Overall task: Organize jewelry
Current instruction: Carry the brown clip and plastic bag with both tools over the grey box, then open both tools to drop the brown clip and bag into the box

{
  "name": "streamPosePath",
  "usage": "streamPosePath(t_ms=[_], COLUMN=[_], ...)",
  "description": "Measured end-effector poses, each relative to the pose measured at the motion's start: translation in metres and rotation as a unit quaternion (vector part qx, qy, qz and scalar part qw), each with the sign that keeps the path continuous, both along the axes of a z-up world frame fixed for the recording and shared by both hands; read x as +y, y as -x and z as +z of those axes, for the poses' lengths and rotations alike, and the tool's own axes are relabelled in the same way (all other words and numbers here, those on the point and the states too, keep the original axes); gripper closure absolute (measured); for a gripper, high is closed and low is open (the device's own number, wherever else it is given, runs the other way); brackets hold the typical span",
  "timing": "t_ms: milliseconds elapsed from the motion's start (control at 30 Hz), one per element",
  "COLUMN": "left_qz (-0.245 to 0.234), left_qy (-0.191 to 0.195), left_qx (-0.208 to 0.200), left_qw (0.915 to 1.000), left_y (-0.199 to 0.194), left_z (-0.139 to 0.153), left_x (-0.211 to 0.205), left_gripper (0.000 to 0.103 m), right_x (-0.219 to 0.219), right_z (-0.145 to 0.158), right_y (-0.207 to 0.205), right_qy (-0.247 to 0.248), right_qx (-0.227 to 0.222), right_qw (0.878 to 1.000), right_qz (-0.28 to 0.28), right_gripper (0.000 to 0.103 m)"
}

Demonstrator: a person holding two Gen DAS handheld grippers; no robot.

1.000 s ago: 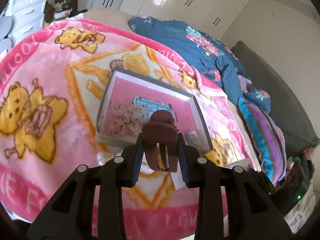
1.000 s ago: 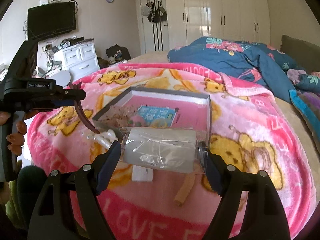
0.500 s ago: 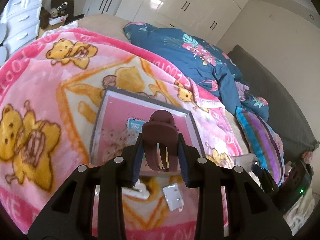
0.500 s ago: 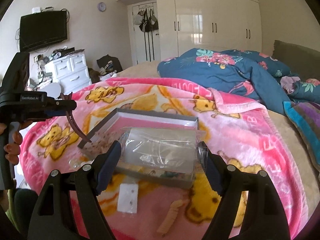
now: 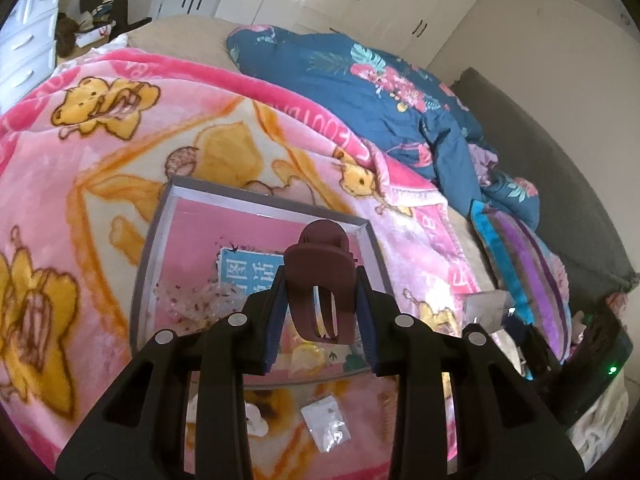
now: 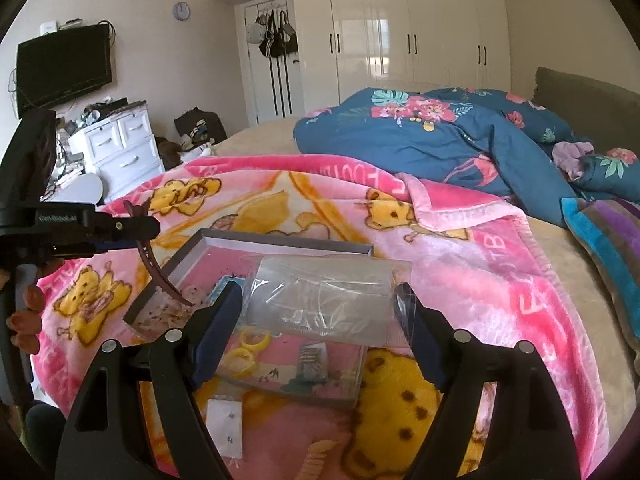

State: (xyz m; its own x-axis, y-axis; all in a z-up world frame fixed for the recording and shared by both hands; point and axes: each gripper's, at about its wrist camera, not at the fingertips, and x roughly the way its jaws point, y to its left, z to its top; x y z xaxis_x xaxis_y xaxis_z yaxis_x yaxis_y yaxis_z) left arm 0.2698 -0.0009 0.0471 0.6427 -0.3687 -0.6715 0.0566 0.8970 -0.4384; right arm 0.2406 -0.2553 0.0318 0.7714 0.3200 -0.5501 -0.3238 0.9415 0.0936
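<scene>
- Since a second ago both grippers have travelled forward over the pink blanket; the grey-rimmed box, which then lay ahead of the fingers, now sits right under and just beyond their tips in both views. I judge both loads are about to be put into it.
- The left gripper is narrowed onto a maroon hair clip, blue pads pressing its two sides, the same grip as before.
- The clip stands between the fingers with its rounded hinge end poking past the tips and its curved teeth hanging below. In the right wrist view its long axis runs steeply down from the fingers, the tooth tips just above the box's near-left corner.
- The right gripper holds a clear plastic bag with its fingers set wide. The bag's long axis lies crosswise, spanning from one pad to the other, roughly level, above the box's middle.
- A small white card lies on the blanket below the fingers, outside the box, so sorting is unfinished.
</scene>
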Motion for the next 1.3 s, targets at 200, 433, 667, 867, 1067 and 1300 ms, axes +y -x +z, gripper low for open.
streamPosePath(t_ms=[200,433,667,867,1067,1300], left_qz=[-0.01,-0.017,-0.018,-0.016,-0.024,-0.032], left_qy=[-0.002,-0.012,-0.003,0.003,-0.005,-0.02], left_qx=[0.02,0.034,0.052,0.072,0.086,0.101], left_qw=[0.9998,0.9992,0.9985,0.9973,0.996,0.9942], left_y=[-0.018,-0.033,-0.044,-0.051,-0.058,-0.067], left_z=[-0.015,-0.03,-0.049,-0.064,-0.075,-0.087], left_x=[-0.003,-0.006,-0.003,0.004,0.004,0.004], left_gripper=[0.079,0.079,0.079,0.079,0.079,0.078], right_x=[0.007,0.014,0.024,0.033,0.042,0.049], right_z=[-0.005,-0.014,-0.027,-0.045,-0.067,-0.088], right_y=[-0.016,-0.03,-0.039,-0.046,-0.052,-0.06], right_qy=[0.017,0.02,0.027,0.033,0.037,0.036], right_qx=[0.008,0.022,0.042,0.066,0.102,0.132], right_qw=[1.0,1.0,0.999,0.997,0.994,0.99], right_qz=[0.004,0.008,0.017,0.022,0.029,0.026], right_gripper=[0.026,0.026,0.026,0.026,0.026,0.026])
